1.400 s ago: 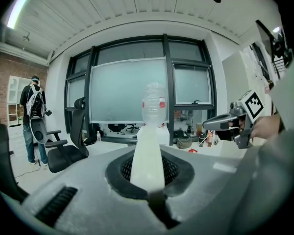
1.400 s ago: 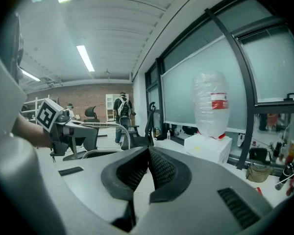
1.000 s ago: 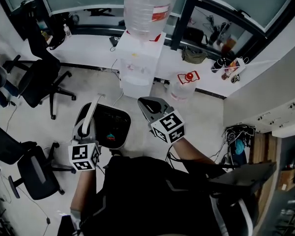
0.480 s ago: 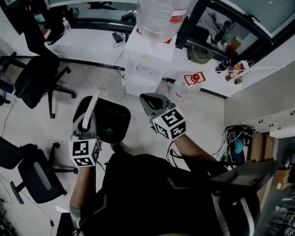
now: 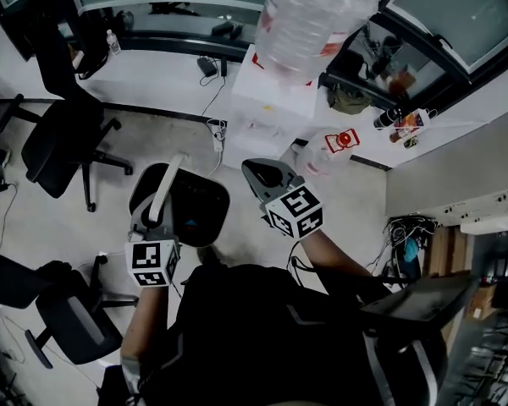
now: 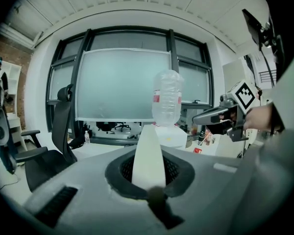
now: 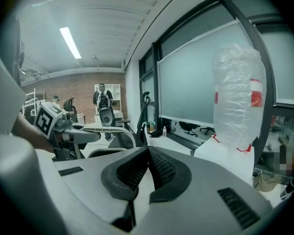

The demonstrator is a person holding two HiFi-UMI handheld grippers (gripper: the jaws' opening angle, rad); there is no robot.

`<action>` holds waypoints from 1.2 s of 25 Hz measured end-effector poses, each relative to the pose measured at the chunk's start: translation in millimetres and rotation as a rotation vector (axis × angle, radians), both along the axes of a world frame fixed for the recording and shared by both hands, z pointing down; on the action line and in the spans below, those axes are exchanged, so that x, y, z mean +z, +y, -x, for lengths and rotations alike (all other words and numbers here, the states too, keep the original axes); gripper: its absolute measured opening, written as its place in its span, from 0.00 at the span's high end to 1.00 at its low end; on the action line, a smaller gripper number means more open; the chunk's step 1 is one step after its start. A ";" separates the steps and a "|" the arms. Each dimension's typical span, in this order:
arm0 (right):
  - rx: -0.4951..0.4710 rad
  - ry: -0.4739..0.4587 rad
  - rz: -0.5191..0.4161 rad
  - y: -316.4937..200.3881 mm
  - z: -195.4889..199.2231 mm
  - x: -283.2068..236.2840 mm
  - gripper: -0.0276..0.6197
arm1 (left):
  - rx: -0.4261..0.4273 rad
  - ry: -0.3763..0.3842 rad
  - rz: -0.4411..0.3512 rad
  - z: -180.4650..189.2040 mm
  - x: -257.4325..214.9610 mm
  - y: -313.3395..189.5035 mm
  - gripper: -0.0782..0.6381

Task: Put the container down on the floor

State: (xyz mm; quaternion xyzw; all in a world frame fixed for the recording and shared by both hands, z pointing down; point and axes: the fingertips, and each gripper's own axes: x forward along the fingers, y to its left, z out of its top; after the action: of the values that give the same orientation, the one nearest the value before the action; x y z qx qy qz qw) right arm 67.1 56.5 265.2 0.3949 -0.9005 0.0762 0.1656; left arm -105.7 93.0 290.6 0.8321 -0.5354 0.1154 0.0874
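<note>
The black round container [image 5: 193,216] hangs by its white handle [image 5: 171,180] above the floor, in front of the person's body. My left gripper [image 5: 157,206] is shut on that handle. In the left gripper view the handle [image 6: 149,146] runs as a white strip straight up between the left gripper's [image 6: 149,156] pads. My right gripper [image 5: 258,172] is beside the container on its right, apart from it, shut with nothing in it. Its pads [image 7: 156,166] meet at the tip of the right gripper [image 7: 147,150], and it also shows in the left gripper view [image 6: 195,121].
A white water dispenser [image 5: 275,100] with a big clear bottle [image 5: 317,15] stands just ahead, a water jug [image 5: 326,155] on the floor to its right. Black office chairs [image 5: 55,134] stand left and near left [image 5: 68,315]. Cables [image 5: 216,129] run along the floor by the window wall.
Both grippers and the hanging container have moved together across the floor towards the water dispenser, which now looms closer and further right. The grip on the handle is unchanged.
</note>
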 end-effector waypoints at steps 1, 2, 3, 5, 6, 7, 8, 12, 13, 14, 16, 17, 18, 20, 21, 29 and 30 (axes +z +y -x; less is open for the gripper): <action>0.006 -0.002 0.003 -4.4 6.3 0.7 0.96 | 0.009 -0.001 0.001 3.7 1.6 -3.9 0.88; 0.013 -0.001 0.006 -9.4 12.6 1.5 0.96 | 0.016 -0.001 0.002 7.9 3.0 -8.6 0.88; 0.019 0.001 0.009 -14.6 18.6 1.9 0.96 | 0.022 0.002 0.005 12.2 4.3 -13.7 0.88; 0.027 0.005 0.010 -22.8 29.9 1.2 0.96 | 0.035 0.003 0.009 21.4 6.9 -23.3 0.88; 0.028 0.005 0.011 -25.4 35.2 0.4 0.96 | 0.042 0.001 0.009 26.2 7.9 -27.3 0.88; 0.026 0.006 0.011 -27.5 39.9 -0.5 0.96 | 0.046 -0.003 0.008 30.8 8.4 -31.0 0.88; 0.023 0.008 0.012 -29.9 43.7 -1.1 0.96 | 0.046 -0.006 0.005 35.2 8.3 -34.4 0.88; 0.016 0.025 0.026 -43.4 50.7 5.1 0.96 | 0.032 -0.004 -0.010 46.6 7.8 -47.8 0.88; 0.013 0.025 0.031 -47.3 52.1 7.3 0.96 | 0.028 -0.004 -0.010 48.2 8.8 -51.5 0.88; 0.008 0.024 0.034 -51.5 53.8 8.7 0.96 | 0.021 -0.004 -0.008 49.8 10.0 -55.8 0.88; -0.012 0.016 0.034 -60.4 57.4 9.2 0.96 | 0.003 -0.006 -0.001 51.8 11.2 -65.8 0.88; -0.024 0.013 0.032 -64.9 58.4 9.2 0.96 | -0.007 -0.008 0.002 51.6 11.2 -70.8 0.88; -0.036 0.011 0.031 -69.7 58.5 9.8 0.96 | -0.017 -0.011 0.005 50.8 11.2 -75.2 0.88; -0.051 0.010 0.034 -79.5 56.8 12.7 0.96 | -0.034 -0.014 0.011 48.2 11.5 -81.9 0.88; -0.056 0.007 0.036 -84.6 55.5 14.0 0.96 | -0.039 -0.014 0.013 46.4 11.4 -84.8 0.88; -0.129 0.000 0.030 -127.0 47.5 13.3 0.96 | -0.060 -0.027 0.024 27.4 7.2 -119.8 0.88; -0.135 0.002 0.029 -132.2 45.8 14.2 0.96 | -0.057 -0.028 0.023 24.1 7.5 -124.0 0.88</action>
State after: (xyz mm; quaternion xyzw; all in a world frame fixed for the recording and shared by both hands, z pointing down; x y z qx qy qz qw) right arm 21.3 -75.8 279.4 0.3307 -0.9238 0.0777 0.1769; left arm -129.8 -31.0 298.2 0.8138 -0.5586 0.1308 0.0925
